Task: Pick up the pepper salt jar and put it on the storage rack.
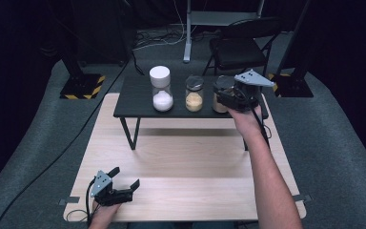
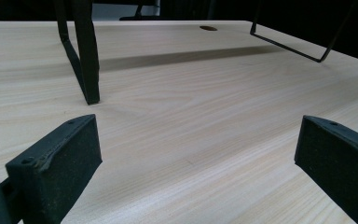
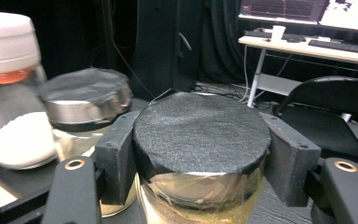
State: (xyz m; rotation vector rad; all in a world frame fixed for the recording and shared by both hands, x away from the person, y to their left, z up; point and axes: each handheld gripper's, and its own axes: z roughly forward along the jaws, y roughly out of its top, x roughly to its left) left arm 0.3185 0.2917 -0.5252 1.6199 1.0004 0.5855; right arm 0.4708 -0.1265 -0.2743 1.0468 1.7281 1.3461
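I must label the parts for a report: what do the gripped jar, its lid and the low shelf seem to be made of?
Jar: probably clear glass; shiny and see-through, with tan contents visible.
Lid: a metal-looking silver band topped by a black, grainy, matte disc, perhaps foam or grip tape.
Shelf: flat, dark matte top on thin black legs, likely painted metal; uncertain.

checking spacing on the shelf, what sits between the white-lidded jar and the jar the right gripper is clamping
One jar with a dark lid, holding yellowish grains, stands between the white-lidded jar and the clamped jar; the high view shows it.
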